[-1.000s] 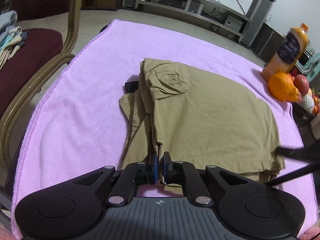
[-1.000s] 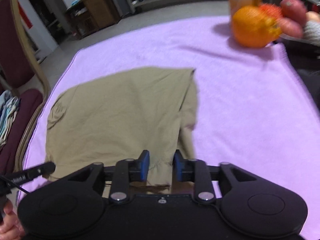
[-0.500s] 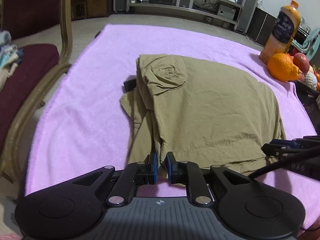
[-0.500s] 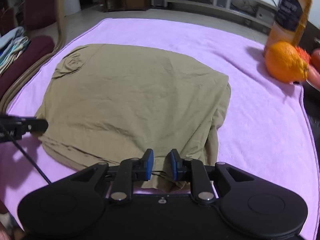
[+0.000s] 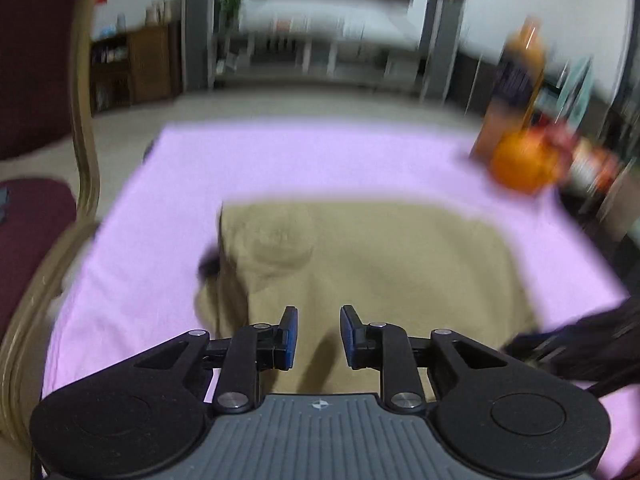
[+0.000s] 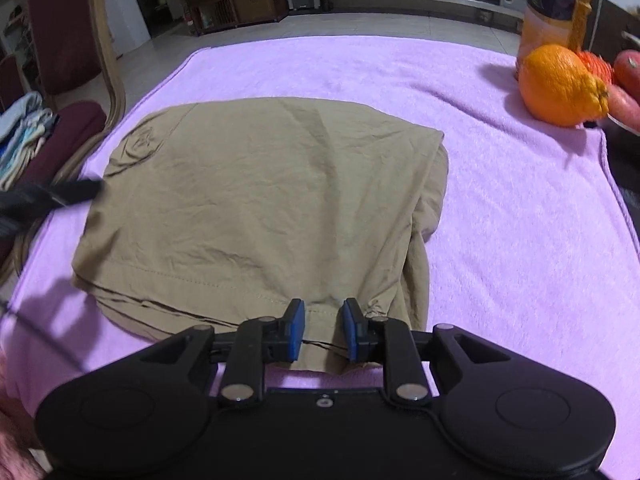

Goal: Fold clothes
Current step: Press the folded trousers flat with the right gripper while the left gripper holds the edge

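**The shirt has just been let go by both grippers.**
The left gripper [image 5: 316, 334] and right gripper [image 6: 322, 328], pinched a moment ago, are now opened wide; the folded tan shirt [image 6: 264, 196] is left flat on the purple blanket [image 6: 520, 220], so this fold looks finished.

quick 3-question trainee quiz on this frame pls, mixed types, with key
1. True or false: the left gripper is clamped on the khaki garment.
2. The orange sits: A) on the garment B) on the purple blanket, apart from the garment C) on the chair.
3. Fill in: the right gripper hovers at the garment's near ___.

Key: 1 false, both grippers show open jaws with nothing between. 2 B. 3 hem.
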The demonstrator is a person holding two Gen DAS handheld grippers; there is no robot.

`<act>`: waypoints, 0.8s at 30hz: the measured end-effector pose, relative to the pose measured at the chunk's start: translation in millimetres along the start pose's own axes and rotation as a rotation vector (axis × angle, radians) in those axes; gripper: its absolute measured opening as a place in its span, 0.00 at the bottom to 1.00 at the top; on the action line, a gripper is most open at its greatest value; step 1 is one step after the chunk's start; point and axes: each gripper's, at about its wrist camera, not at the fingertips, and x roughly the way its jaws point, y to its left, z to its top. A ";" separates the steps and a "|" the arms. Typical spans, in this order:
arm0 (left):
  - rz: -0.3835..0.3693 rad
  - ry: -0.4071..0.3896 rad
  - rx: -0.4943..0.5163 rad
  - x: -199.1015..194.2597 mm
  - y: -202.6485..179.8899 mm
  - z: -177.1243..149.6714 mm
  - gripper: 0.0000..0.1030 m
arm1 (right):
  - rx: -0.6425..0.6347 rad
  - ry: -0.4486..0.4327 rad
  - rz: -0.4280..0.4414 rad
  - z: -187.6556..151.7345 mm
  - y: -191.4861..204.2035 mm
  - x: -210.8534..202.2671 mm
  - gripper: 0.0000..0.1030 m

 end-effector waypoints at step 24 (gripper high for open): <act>0.029 0.101 0.075 4.7 -4.4 -15.2 0.15 | 0.582 0.000 0.543 65.4 -65.0 96.0 0.00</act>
